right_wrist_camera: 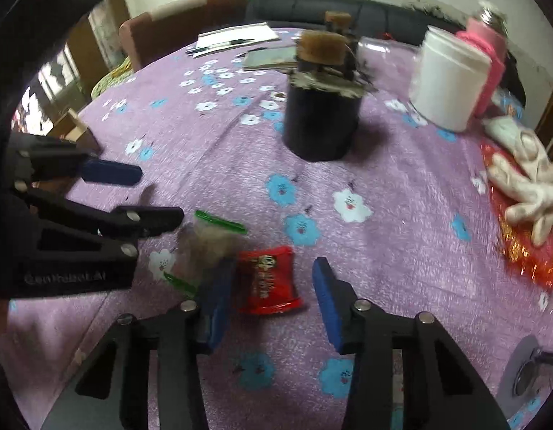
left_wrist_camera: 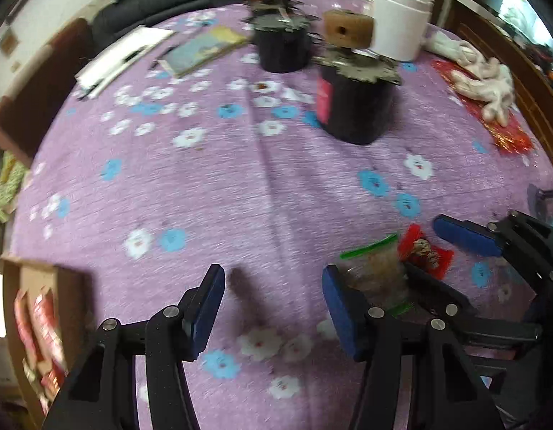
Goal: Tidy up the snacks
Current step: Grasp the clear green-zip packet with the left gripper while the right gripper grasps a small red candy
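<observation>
Lying flat on the purple flowered tablecloth [right_wrist_camera: 402, 251], the light, crinkly red snack packet [right_wrist_camera: 267, 279] is framed by the spread, empty right gripper [right_wrist_camera: 273, 297] and is best pinched by its stiff sealed edges, while the left gripper [left_wrist_camera: 273, 308] is also spread wide.

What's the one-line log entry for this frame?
left gripper: open, empty | right gripper: open, fingers astride red foil snack packet | green-striped clear snack bag: on tablecloth, beside packet
</observation>
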`<control>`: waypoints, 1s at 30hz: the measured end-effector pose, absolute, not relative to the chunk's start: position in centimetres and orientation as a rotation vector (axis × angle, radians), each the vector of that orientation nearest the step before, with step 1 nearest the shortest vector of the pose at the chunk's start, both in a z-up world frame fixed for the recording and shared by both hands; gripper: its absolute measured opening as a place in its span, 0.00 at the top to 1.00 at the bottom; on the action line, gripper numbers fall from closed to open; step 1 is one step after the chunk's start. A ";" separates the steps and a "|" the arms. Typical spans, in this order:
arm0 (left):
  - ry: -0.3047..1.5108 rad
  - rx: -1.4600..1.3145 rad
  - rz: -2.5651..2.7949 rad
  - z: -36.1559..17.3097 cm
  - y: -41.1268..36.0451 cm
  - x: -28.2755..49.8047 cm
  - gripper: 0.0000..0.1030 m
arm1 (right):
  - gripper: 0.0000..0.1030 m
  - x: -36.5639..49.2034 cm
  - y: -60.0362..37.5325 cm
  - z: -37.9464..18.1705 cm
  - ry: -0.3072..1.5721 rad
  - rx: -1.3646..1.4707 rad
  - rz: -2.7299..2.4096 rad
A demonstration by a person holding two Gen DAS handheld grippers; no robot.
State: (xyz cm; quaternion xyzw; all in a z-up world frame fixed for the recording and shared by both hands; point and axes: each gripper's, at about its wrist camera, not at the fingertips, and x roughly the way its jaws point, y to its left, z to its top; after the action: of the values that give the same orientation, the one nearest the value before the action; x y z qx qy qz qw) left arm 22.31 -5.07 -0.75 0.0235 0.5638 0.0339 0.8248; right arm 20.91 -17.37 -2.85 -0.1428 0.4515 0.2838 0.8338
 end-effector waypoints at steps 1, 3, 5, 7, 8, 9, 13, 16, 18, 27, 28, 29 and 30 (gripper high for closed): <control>1.189 0.041 0.076 -0.6 -5.0 22.2 0.42 | 0.59 20.8 -17.3 -2.9 0.954 -0.311 0.602; 1.189 0.018 0.073 -0.4 -4.9 22.3 0.42 | 0.64 21.0 -17.3 -2.8 0.955 -0.299 0.589; 1.215 0.007 0.051 -0.8 -5.2 22.7 0.42 | 0.70 21.0 -17.4 -2.8 0.952 -0.296 0.574; 1.226 0.018 0.048 -1.2 -5.6 23.0 0.42 | 0.76 20.6 -17.3 -2.8 0.945 -0.318 0.568; 1.227 0.023 0.044 -1.4 -5.8 23.0 0.42 | 0.76 20.3 -17.1 -2.8 0.938 -0.338 0.560; 1.231 0.025 0.044 -1.7 -6.1 23.1 0.42 | 0.77 20.1 -17.1 -2.8 0.935 -0.346 0.556; 1.230 0.023 0.030 -1.8 -6.6 23.1 0.35 | 0.77 19.8 -17.6 -2.8 0.941 -0.325 0.536; 1.220 0.039 0.054 -1.9 -6.8 23.2 0.26 | 0.77 19.6 -18.0 -2.8 0.950 -0.309 0.536; 1.229 0.027 0.051 -1.9 -6.8 23.2 0.26 | 0.77 19.4 -18.0 -2.8 0.946 -0.315 0.535; 1.238 -0.017 0.004 -1.6 -7.3 22.7 0.25 | 0.77 18.6 -19.4 -2.4 0.953 -0.309 0.510; 1.221 -0.048 -0.013 -1.2 -7.3 22.5 0.25 | 0.77 18.4 -19.9 -2.4 0.955 -0.305 0.507; 1.214 -0.064 -0.028 -0.9 -7.4 22.4 0.24 | 0.77 18.4 -20.2 -2.4 0.957 -0.301 0.503; 1.216 -0.073 -0.050 -0.6 -7.7 22.4 0.20 | 0.76 18.2 -20.7 -2.4 0.965 -0.292 0.496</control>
State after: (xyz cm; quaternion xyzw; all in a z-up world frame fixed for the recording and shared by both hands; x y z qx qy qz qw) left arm 22.42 -7.71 -0.64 -0.0344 0.5708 -0.0234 0.8200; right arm 18.20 -20.74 -2.36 -0.1383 0.4575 0.2352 0.8463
